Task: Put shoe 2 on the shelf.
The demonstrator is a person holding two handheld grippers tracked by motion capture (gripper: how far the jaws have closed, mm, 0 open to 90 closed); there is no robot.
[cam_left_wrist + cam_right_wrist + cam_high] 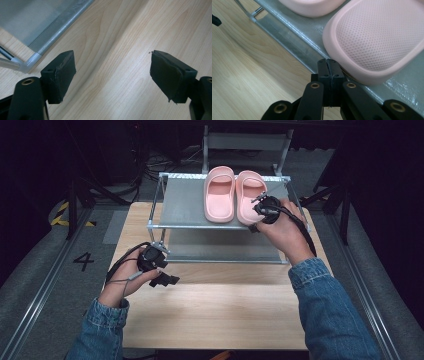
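Item 1, right gripper (329, 65): jaws pressed flat together with nothing between them, tips at the heel rim of the right-hand pink slipper (377, 37). In the high view this gripper (265, 206) sits over that slipper's near end, at the front edge of the rack's upper shelf (185, 205). Whether the tips touch the foam or stop just short cannot be told.

Item 2, left gripper (112, 72): jaws spread wide, holding nothing, bare wood beneath. In the high view it (162, 270) hangs over the wooden table (210, 315), just in front of the rack's near-left corner and well apart from the footwear.

Item 3, 2 pink slippers: the left-hand one (220, 194) and the right-hand one (248, 195) lie side by side, soles down, toes pointing away, on the grey upper shelf toward its right half.

Item 4, rack: metal-framed, 2 grey tiers, standing on the table's far half.

Risks, as judged:
- Closed tips can only nudge. A push at the heel could slide the slipper askew against its partner or toward the back rim.
- The heel sits near the front edge. A drag toward the person could tip it off the shelf.
- Soft foam may buckle under a pointed push.
- The light rack could shift, since the idle left gripper braces nothing.
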